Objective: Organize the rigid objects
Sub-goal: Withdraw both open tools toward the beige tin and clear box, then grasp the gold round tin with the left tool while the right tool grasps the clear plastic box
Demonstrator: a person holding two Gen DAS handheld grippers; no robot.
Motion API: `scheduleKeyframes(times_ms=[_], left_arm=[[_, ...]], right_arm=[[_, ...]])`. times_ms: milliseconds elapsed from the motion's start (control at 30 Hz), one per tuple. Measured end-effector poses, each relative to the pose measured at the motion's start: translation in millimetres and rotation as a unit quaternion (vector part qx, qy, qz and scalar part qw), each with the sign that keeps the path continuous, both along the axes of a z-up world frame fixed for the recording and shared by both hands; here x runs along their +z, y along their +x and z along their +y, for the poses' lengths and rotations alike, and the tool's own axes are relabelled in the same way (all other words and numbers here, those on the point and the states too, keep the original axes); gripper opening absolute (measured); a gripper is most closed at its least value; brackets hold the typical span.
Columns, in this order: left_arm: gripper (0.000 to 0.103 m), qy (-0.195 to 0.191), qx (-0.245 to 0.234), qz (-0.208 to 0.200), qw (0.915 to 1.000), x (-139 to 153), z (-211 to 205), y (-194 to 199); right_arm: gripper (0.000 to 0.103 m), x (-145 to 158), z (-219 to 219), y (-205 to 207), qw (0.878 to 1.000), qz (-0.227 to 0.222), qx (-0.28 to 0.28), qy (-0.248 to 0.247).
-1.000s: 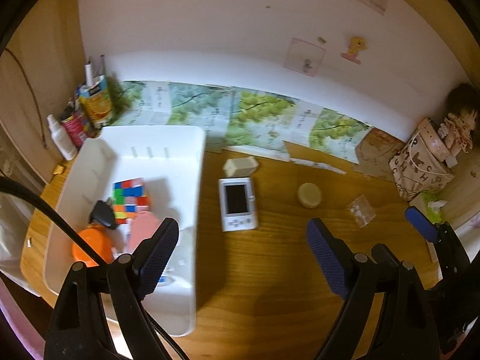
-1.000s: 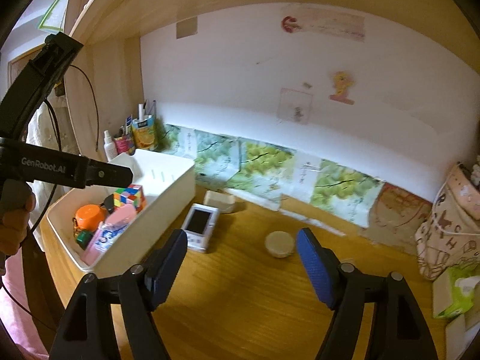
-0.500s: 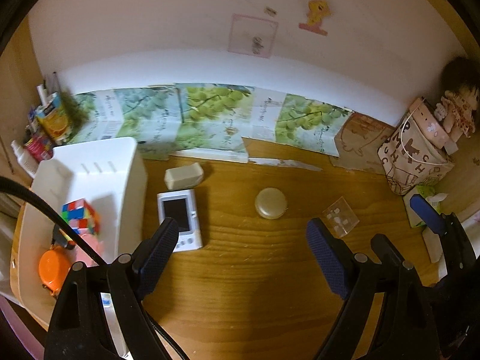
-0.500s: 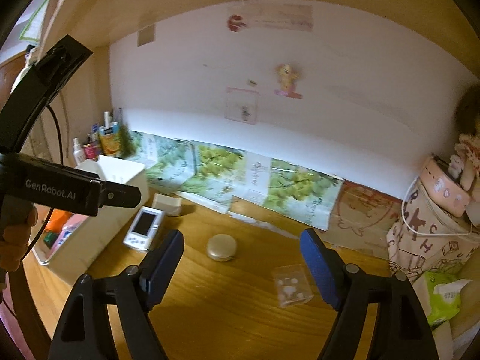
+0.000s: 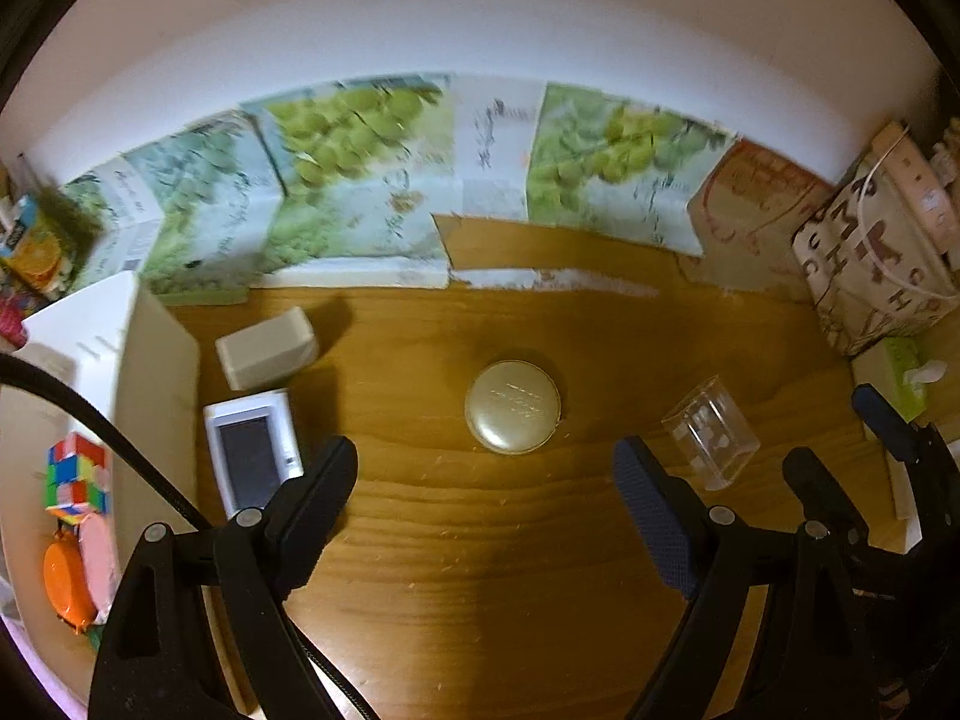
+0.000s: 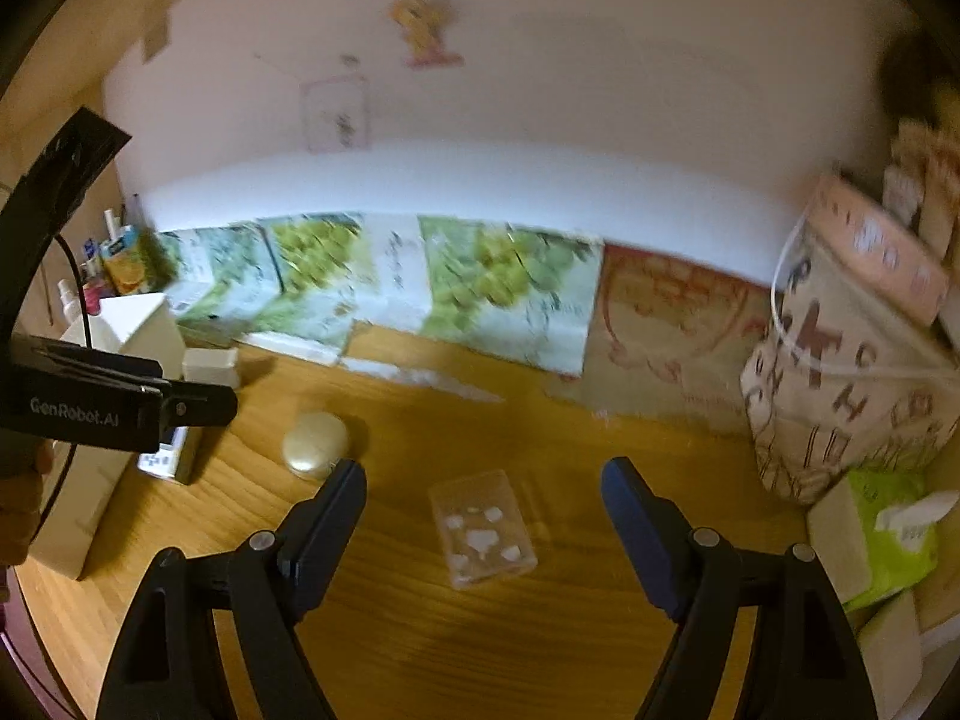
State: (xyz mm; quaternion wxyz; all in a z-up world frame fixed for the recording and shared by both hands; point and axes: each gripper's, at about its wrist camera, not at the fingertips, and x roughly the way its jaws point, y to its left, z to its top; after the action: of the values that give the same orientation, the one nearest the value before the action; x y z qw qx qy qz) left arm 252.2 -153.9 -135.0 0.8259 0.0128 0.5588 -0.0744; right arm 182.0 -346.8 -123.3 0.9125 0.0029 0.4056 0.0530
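Both swung off the white bin (image 5: 90, 324) toward the loose stuff

Left hand-held gripper (image 5: 480, 480) spread over the round gold compact (image 5: 513, 407); right hand-held gripper (image 6: 483, 516), jaws just widened, empty, frames the clear plastic box (image 6: 483, 531); pickups look next

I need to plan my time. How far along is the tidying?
Partly done: the white bin already holds a colour cube and an orange container. Both the left gripper and right gripper are open and empty. Still on the desk: gold tin, clear box, handheld device, beige block.

The white bin (image 5: 150, 360) runs off the left edge. The wall stickers (image 6: 423, 30) are too blurred to read.
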Motion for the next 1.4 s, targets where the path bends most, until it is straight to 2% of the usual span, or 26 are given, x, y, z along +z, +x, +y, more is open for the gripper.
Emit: scheduleKeyframes(times_ms=[267, 533, 767, 933, 1033, 1100, 1167, 1367, 1400], left_arm=[[0.089, 0.026, -0.005, 0.036, 0.9990, -34.8, -21.5, 30.6], [0.089, 0.035, 0.005, 0.075, 0.9966, -67.7, -30.5, 49.9], [0.089, 0.023, 0.011, 0.097, 0.9950, -85.1, -31.3, 56.4], [0.088, 0.041, 0.003, 0.089, 0.9952, -88.8, -38.1, 60.8], [0.088, 0.045, 0.000, 0.087, 0.9952, -89.4, -41.7, 62.3], [0.085, 0.044, -0.001, 0.085, 0.9954, -88.9, -43.8, 61.6], [0.081, 0.044, -0.003, 0.081, 0.9958, -87.2, -47.9, 57.0], [0.060, 0.038, -0.001, 0.065, 0.9971, -75.1, -45.7, 61.6], [0.058, 0.036, 0.000, 0.064, 0.9973, -74.1, -44.5, 61.4]], right_arm=[[0.082, -39.5, -8.3, 17.2, 0.997, 0.071, 0.002, 0.029], [0.081, -69.0, -0.4, 27.8, 0.991, 0.131, 0.014, 0.022], [0.081, -85.7, 0.9, 35.4, 0.987, 0.160, 0.017, 0.007], [0.081, -91.0, -1.2, 38.6, 0.986, 0.167, 0.012, 0.007], [0.077, -93.4, 0.4, 39.3, 0.986, 0.167, 0.014, 0.004], [0.076, -93.0, 2.9, 38.1, 0.986, 0.165, 0.018, -0.003], [0.070, -93.4, 6.9, 38.0, 0.986, 0.162, 0.026, -0.013], [0.052, -92.1, 16.0, 37.2, 0.987, 0.150, 0.047, -0.027], [0.052, -91.7, 16.4, 37.1, 0.987, 0.149, 0.050, -0.027]])
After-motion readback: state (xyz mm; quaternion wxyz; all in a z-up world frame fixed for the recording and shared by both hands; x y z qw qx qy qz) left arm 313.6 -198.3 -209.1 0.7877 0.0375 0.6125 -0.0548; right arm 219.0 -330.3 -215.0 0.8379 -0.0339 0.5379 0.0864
